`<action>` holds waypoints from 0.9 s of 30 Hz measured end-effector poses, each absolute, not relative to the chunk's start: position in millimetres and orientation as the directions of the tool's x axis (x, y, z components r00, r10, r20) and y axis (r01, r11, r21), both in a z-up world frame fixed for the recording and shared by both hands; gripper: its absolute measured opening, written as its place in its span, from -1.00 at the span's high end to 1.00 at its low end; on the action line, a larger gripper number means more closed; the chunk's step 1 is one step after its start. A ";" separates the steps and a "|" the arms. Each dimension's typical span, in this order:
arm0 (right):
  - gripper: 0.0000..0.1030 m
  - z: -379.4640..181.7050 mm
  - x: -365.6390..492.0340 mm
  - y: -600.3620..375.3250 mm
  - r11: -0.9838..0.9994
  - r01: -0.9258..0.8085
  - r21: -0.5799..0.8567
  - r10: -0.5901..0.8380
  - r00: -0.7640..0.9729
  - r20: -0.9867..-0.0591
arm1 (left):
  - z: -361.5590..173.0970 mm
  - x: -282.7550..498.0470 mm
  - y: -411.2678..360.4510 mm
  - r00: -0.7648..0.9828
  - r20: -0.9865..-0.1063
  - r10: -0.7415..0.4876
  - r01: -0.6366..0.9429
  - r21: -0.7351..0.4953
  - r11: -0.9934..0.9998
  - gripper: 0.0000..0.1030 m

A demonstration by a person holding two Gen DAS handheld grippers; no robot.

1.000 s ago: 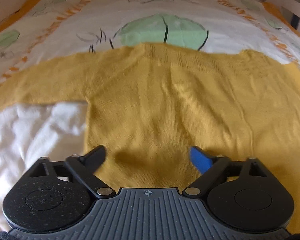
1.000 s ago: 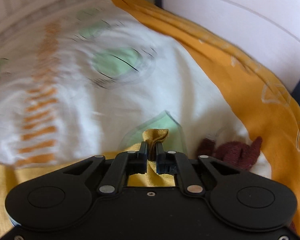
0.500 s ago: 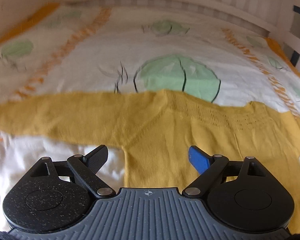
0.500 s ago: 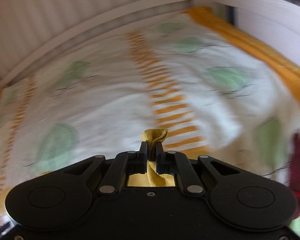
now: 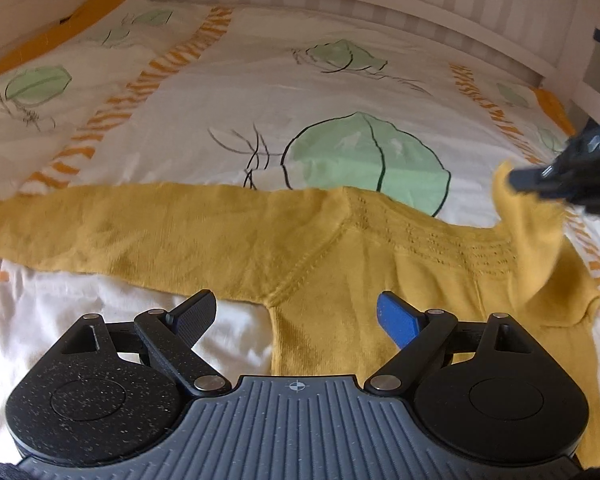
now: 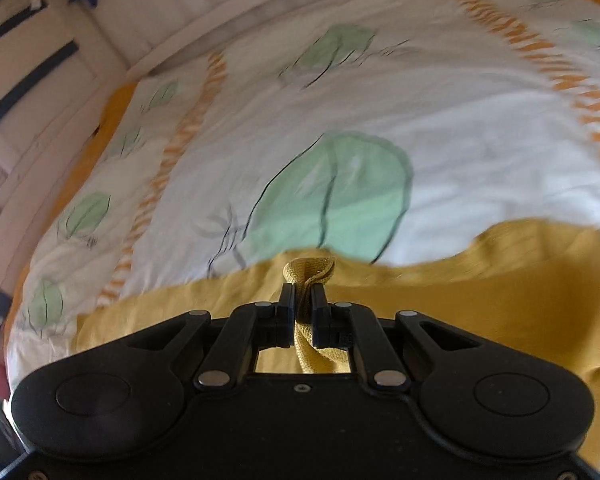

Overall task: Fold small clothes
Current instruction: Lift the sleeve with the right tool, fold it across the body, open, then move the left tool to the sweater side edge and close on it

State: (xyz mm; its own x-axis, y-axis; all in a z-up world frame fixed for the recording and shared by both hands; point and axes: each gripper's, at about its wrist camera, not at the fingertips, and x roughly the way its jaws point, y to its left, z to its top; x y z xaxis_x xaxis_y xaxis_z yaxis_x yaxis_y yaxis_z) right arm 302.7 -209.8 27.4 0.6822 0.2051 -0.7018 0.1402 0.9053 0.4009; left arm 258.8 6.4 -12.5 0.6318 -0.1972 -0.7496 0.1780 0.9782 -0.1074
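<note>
So the right claw [image 6: 303, 294] has swung a long way across the bed since a second ago: back then it was out by the orange edge of the duvet with a dark red cloth next to it, and now it's over the yellow sweater [image 5: 380, 280], level with the neckline, right in front of the big green leaf print [image 5: 364, 160]. It hasn't let go along the way. Its jaws are pinched tight on the bunched cuff of the right sleeve [image 6: 310, 270], and a little knot of yellow knit pokes out past the tips. From the left camera you can see that sleeve [image 5: 528, 220] lifted off the bed and draped back over the shoulder, hanging from the claw on the right edge of the view.

The left claw [image 5: 296, 316] has backed off and come up a bit too; more of the sweater and bed are in view than before. It's wide open with nothing in it, hovering above the sweater's left armpit, one finger over the white sheet and the blue-padded one over the body of the sweater.

The sweater itself lies flat on the duvet [image 5: 220, 92], just this side of that green leaf, with the left sleeve [image 5: 140, 236] stretched straight out away from the leaf.
</note>
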 end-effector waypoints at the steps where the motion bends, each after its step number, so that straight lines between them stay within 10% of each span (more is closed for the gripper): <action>1: 0.69 22.0 302.9 -203.7 0.911 0.127 0.393 0.209 0.680 -0.703 | -13.1 259.7 7.4 0.630 -0.751 -0.201 0.177 -0.113 0.978 -0.71; 8: -0.14 9.8 280.7 -204.9 0.908 0.118 0.402 0.206 0.711 -0.672 | -18.5 261.2 10.6 0.619 -0.746 -0.245 0.191 -0.160 0.968 -0.71; 27: -0.72 -23.0 162.7 -358.4 0.923 0.371 0.100 -0.217 0.719 -0.661 | -55.2 266.5 -47.8 0.576 -0.725 -0.377 0.371 -0.179 0.911 -0.70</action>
